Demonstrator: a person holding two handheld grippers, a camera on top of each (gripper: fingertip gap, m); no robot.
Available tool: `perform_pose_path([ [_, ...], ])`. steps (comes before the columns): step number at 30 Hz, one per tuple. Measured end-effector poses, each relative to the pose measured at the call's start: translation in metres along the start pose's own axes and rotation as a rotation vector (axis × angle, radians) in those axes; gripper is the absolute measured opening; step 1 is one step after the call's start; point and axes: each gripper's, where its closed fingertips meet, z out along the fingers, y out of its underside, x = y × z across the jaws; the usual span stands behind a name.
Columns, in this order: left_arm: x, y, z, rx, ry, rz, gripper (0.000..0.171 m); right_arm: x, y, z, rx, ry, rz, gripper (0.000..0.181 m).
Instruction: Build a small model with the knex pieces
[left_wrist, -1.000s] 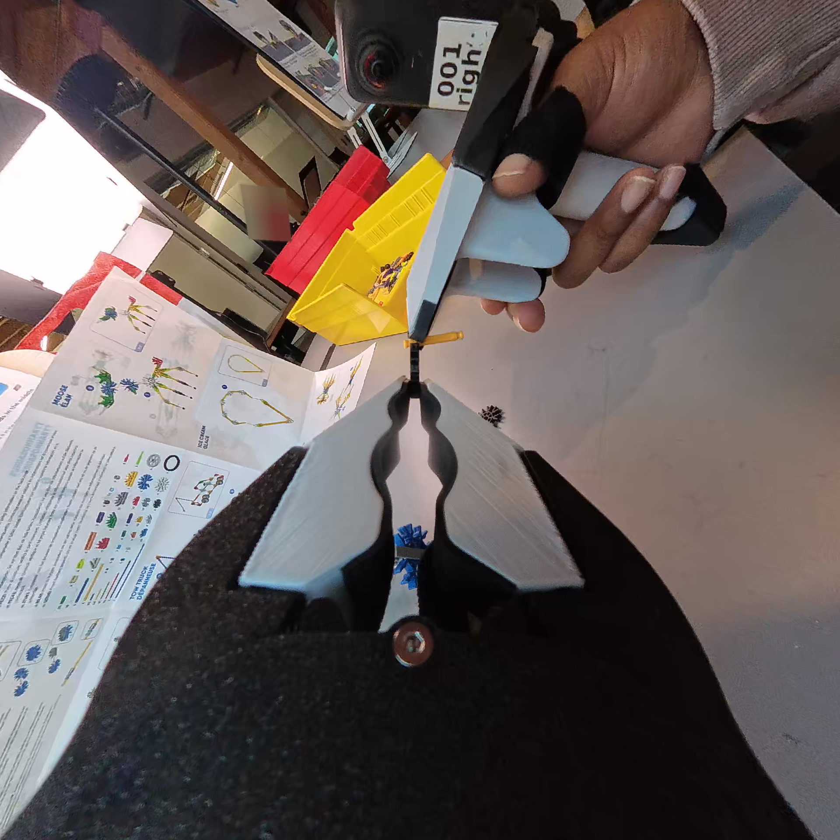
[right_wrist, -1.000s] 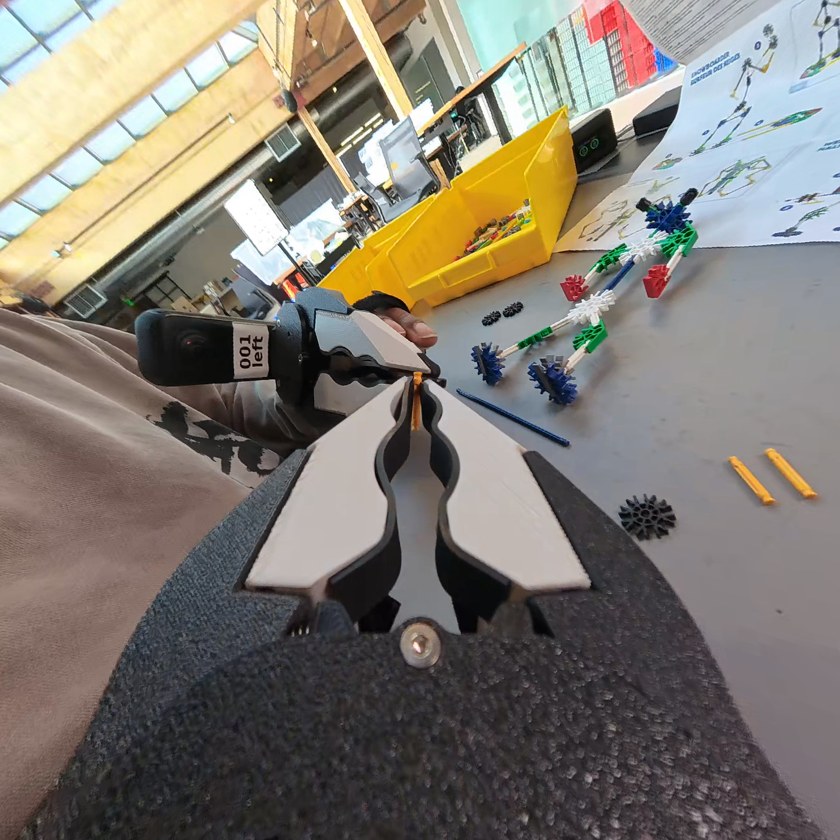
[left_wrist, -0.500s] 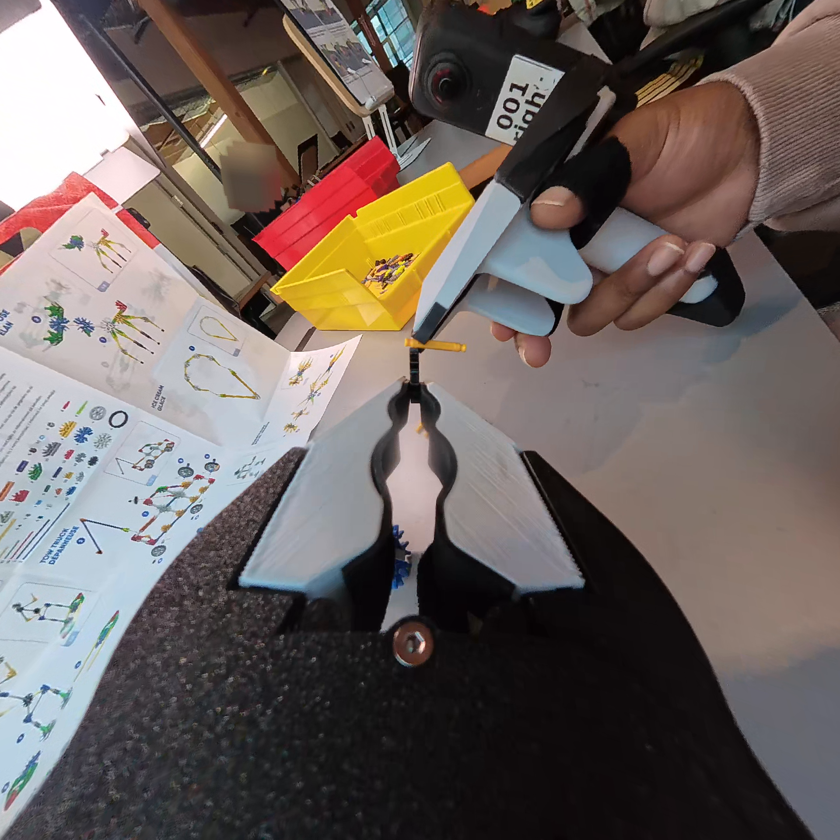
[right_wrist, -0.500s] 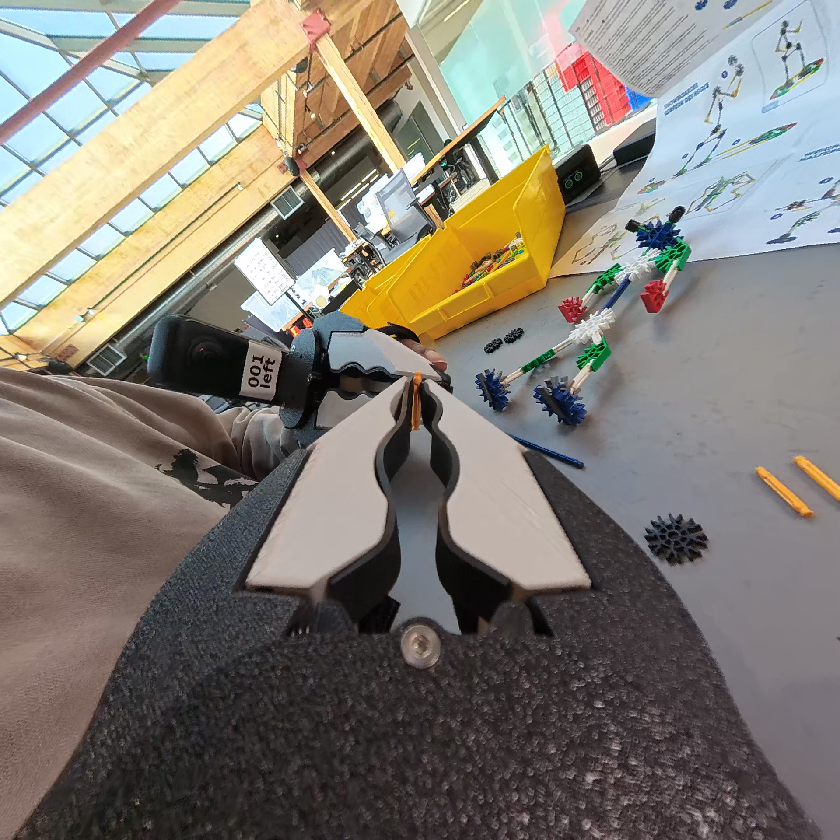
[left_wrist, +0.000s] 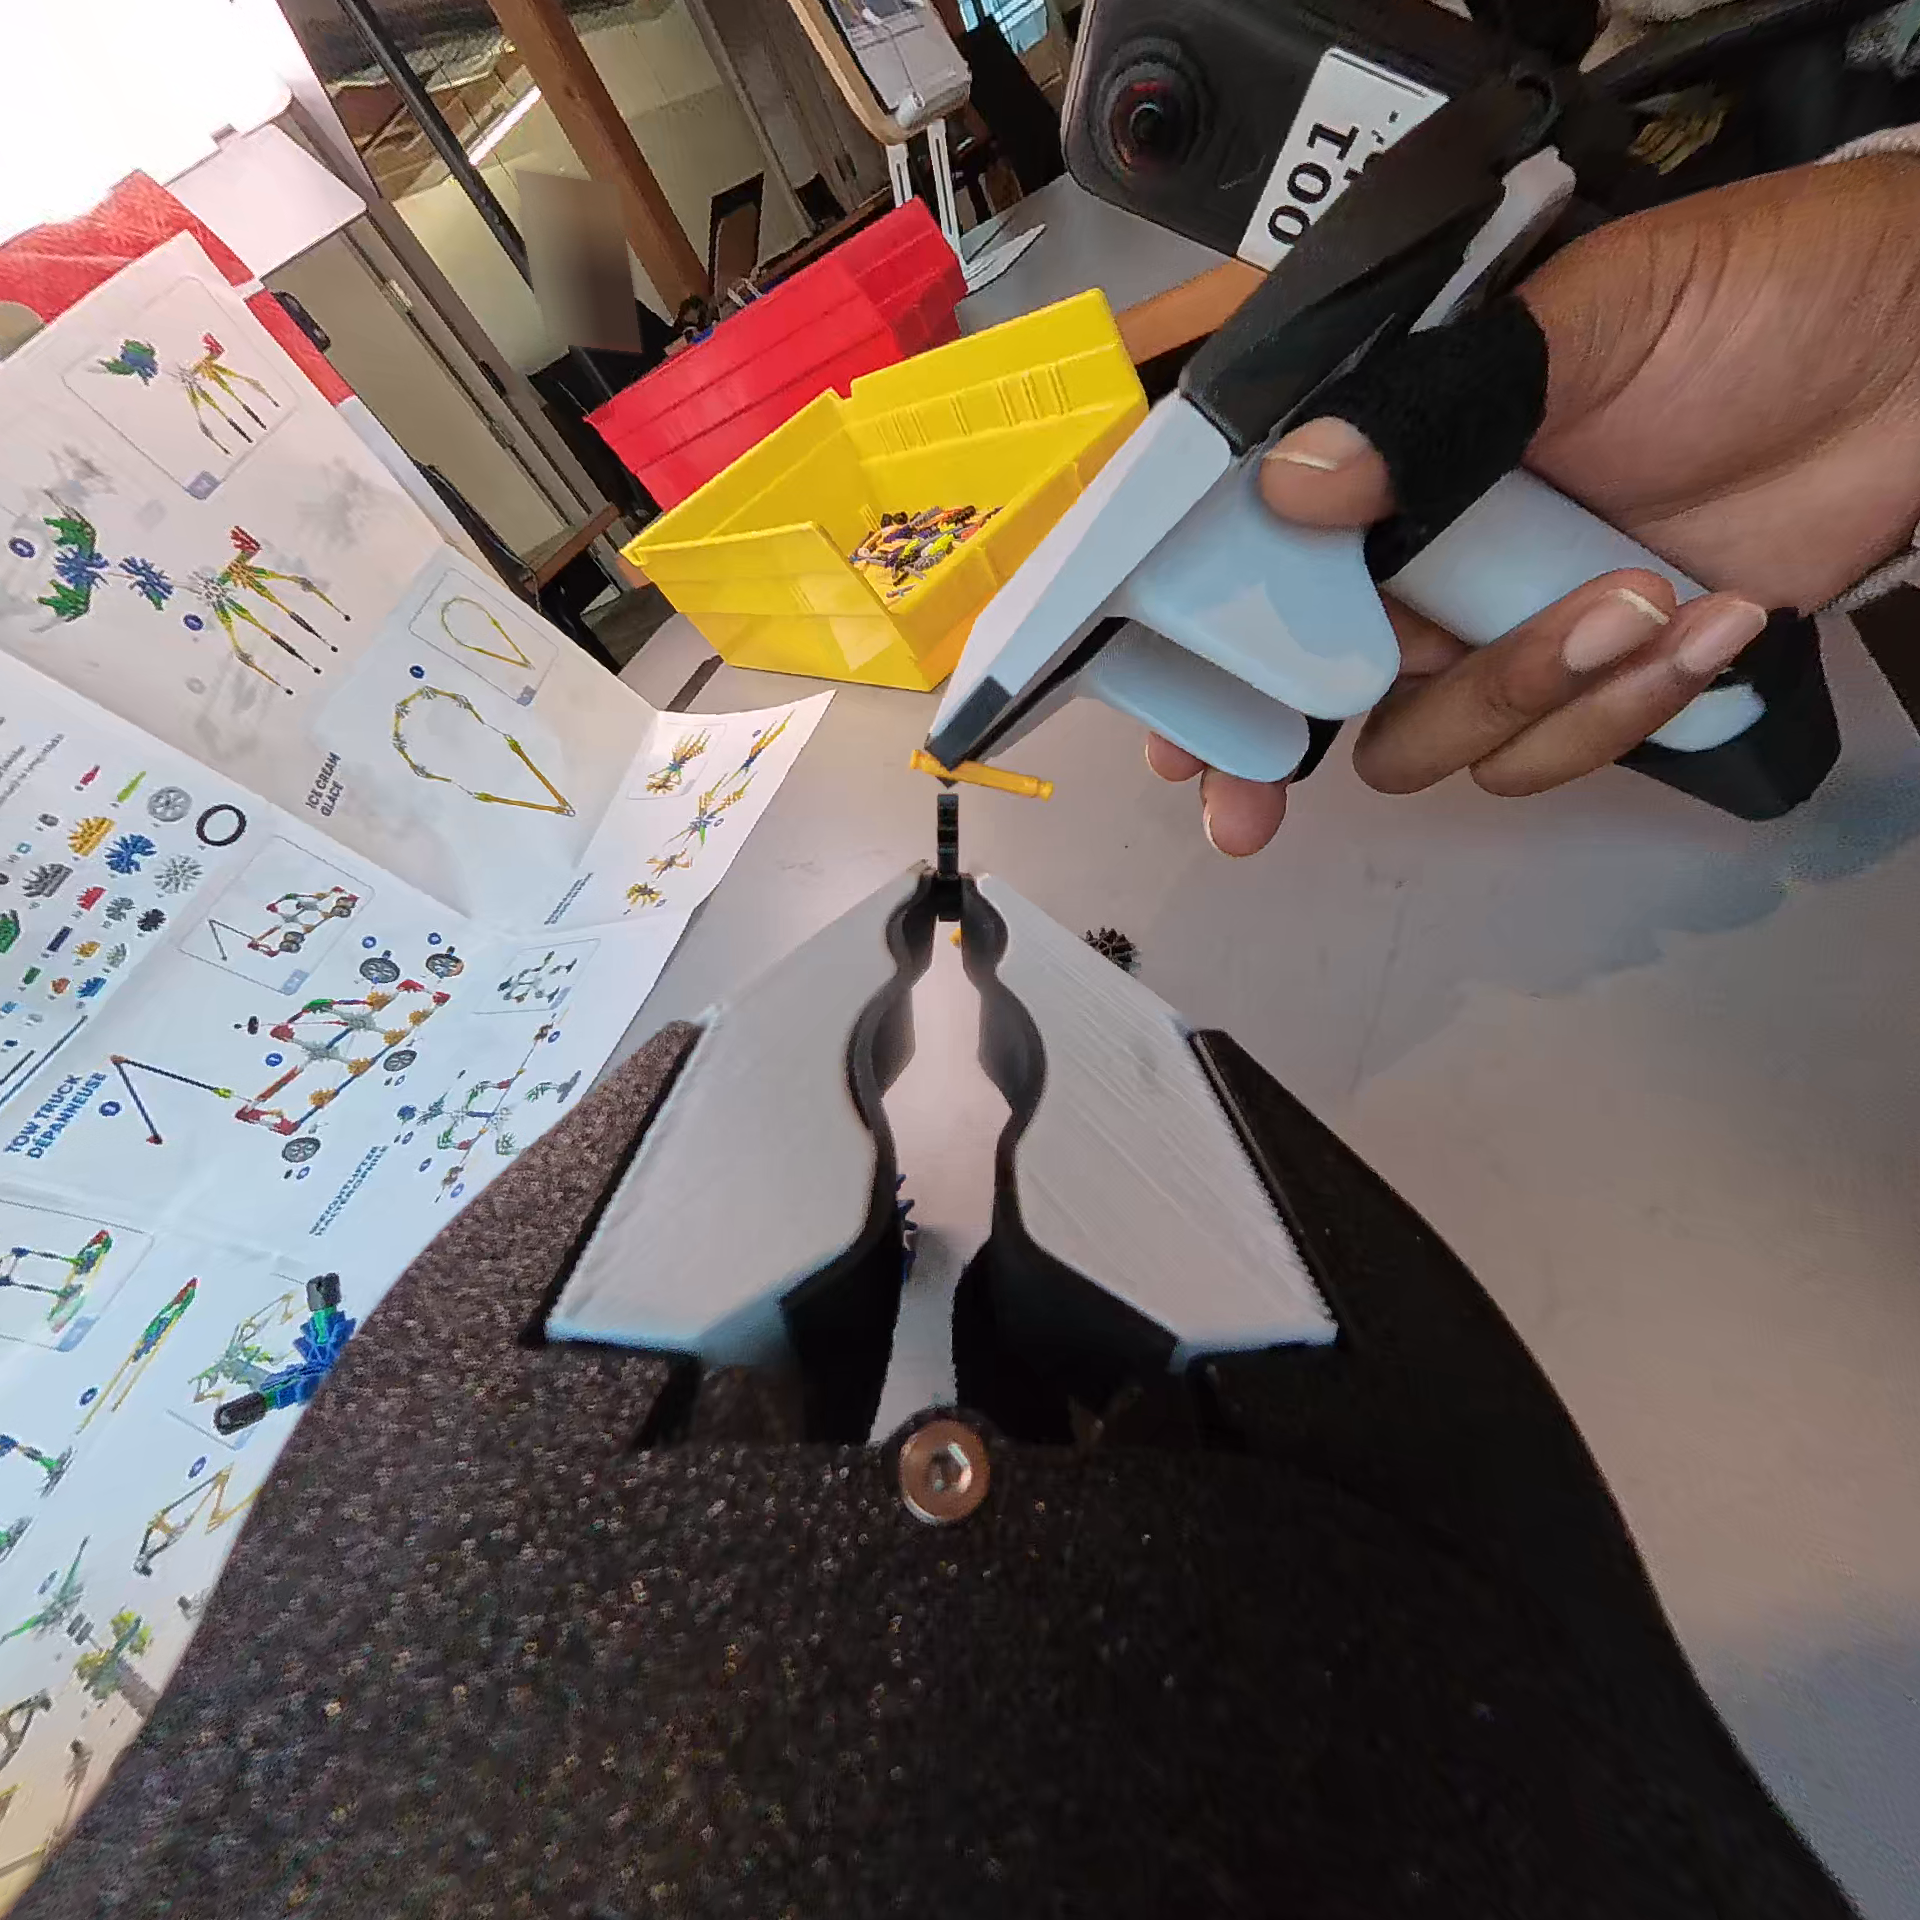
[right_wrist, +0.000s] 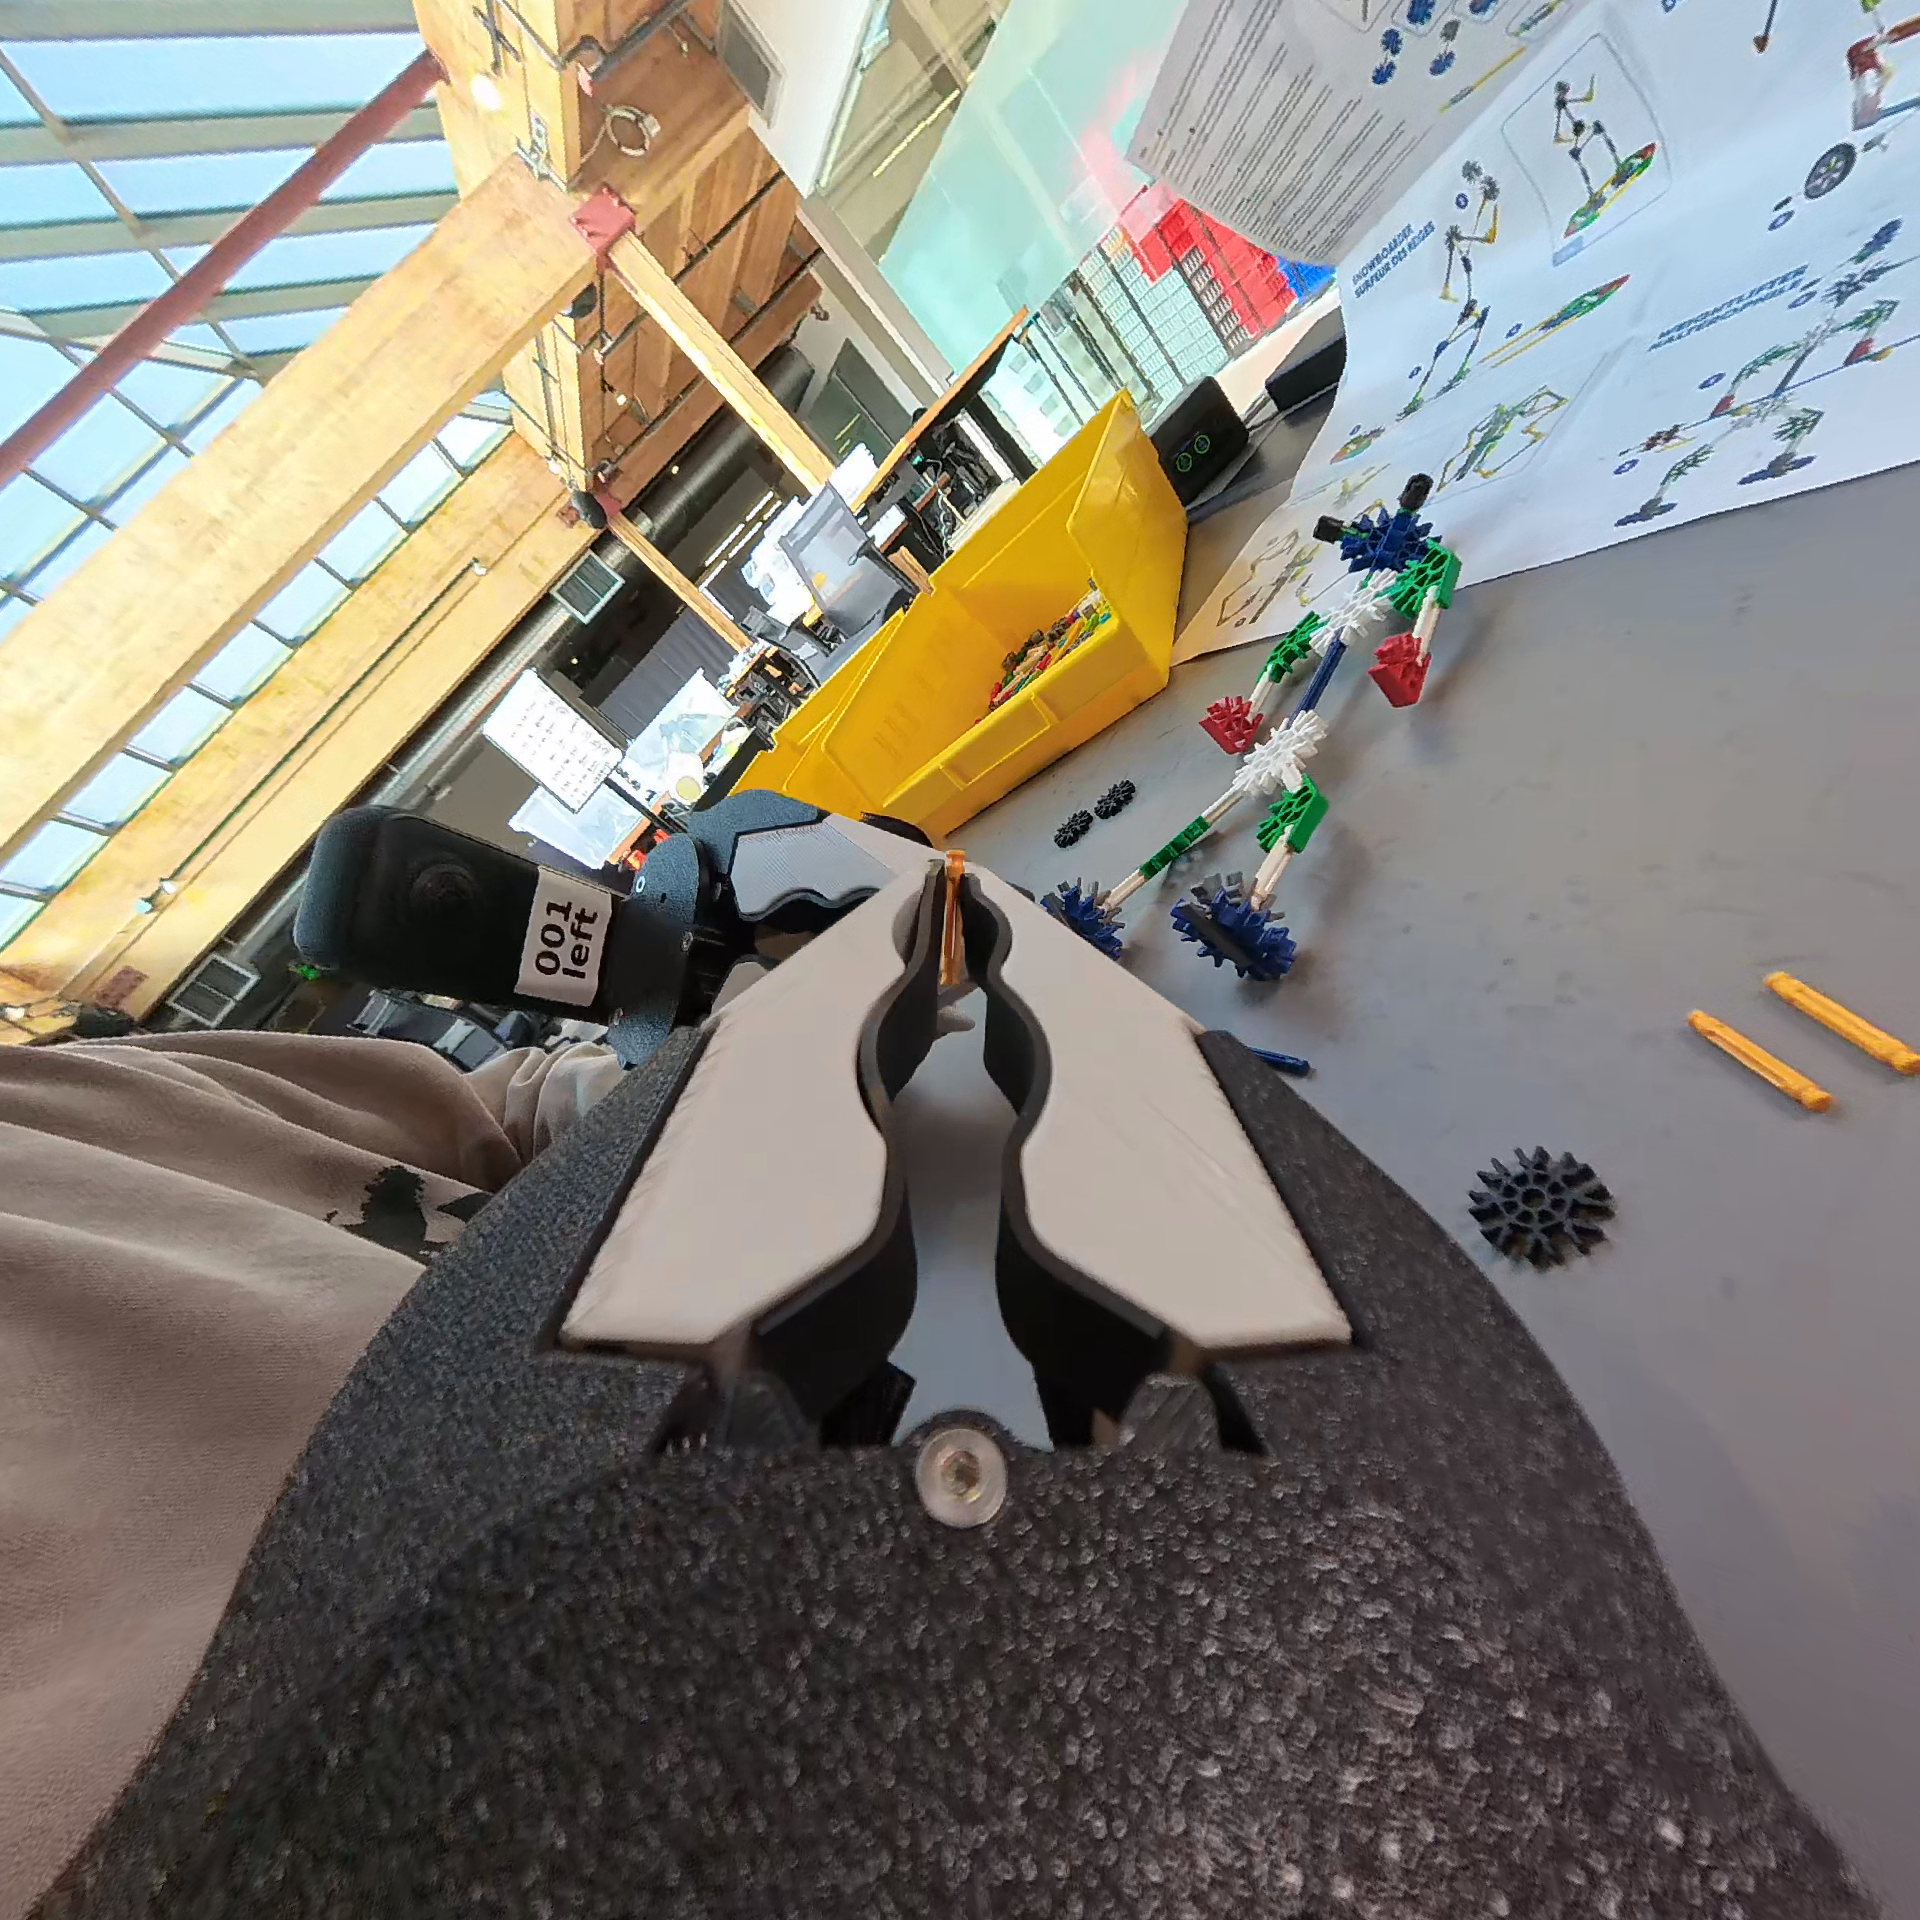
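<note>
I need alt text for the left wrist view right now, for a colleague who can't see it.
The left gripper is shut on a small black connector, held just under a yellow rod pinched by the right gripper in a person's hand. Behind lie a yellow bin of parts, red bins and an instruction sheet on the grey table.

Two claws, left (left_wrist: 945, 896) and right (right_wrist: 951, 883); three yellow rods, one (right_wrist: 950, 920) clamped, two (right_wrist: 1758, 1061) (right_wrist: 1841, 1021) loose on the tabletop (right_wrist: 1714, 831); three loose black connectors (right_wrist: 1540, 1205) (right_wrist: 1072, 828) (right_wrist: 1114, 798); one assembled rod-and-connector figure (right_wrist: 1288, 748); one unfolded instruction sheet (left_wrist: 239, 790).
</note>
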Motion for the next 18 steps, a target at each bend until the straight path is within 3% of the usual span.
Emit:
perform_pose_path([
  [18, -0.004, 0.008, 0.003, -0.041, 0.014, -0.142, 0.002, 0.012, 0.003, 0.007, -0.022, 0.103, -0.056, 0.002],
])
